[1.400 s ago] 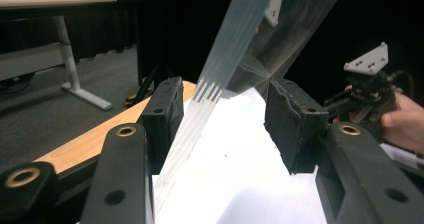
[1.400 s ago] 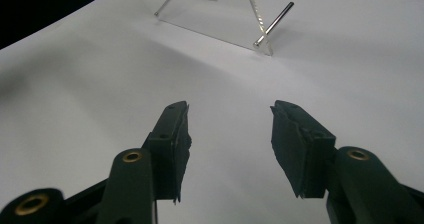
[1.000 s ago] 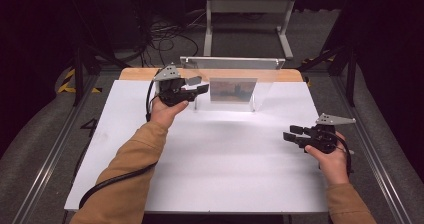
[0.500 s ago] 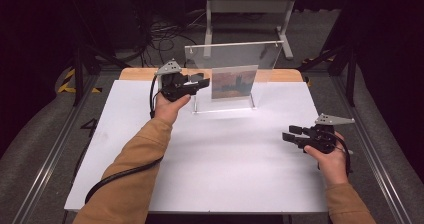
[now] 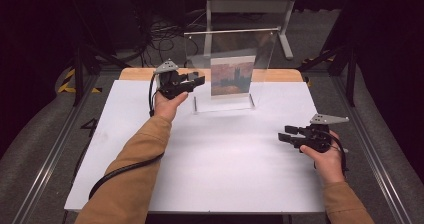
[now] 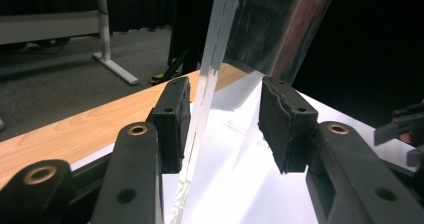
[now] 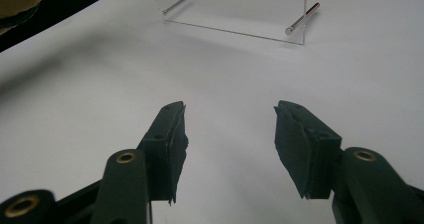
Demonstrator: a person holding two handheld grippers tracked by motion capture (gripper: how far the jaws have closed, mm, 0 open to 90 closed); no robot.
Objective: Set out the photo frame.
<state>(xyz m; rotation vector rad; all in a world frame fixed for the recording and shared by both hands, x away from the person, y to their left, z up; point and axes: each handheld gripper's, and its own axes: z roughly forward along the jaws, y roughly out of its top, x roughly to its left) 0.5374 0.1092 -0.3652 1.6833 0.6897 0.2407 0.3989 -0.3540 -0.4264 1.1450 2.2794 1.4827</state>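
Two grippers are at work, and only one is engaged with anything: the left gripper (image 5: pixel 196 79) has the clear acrylic frame (image 5: pixel 230 69) by its side edge, while the right gripper (image 5: pixel 285 134) hovers low over the white table sheet (image 5: pixel 225 169), well apart from the frame, its jaws spread wide with nothing between them. In the left gripper view the transparent panel edge (image 6: pixel 210 74) runs up between the two black pads; it lies against the pad to its left, while a clear gap shows before the pad to its right, so the jaws straddle the panel but I cannot tell whether they truly pinch it. Judging from how things lie, the frame appears tipped up with its top rail (image 5: pixel 232 32) high above its base plate (image 5: pixel 222 106), which suggests the lifting or standing-up is under way and a steadying or a second grip is what remains. From the right gripper the frame sits ahead and farther off; in its own view a clear plate edge and two metal pins (image 7: pixel 301 18) show beyond the jaws. The frame looks glass-clear, with bright, sharp edges, and it carries a small muted picture (image 5: pixel 230 76) of a dark building against a hazy orange-blue sky. Its surface is smooth and probably slippery, so a light hold on the edge could let it swing.
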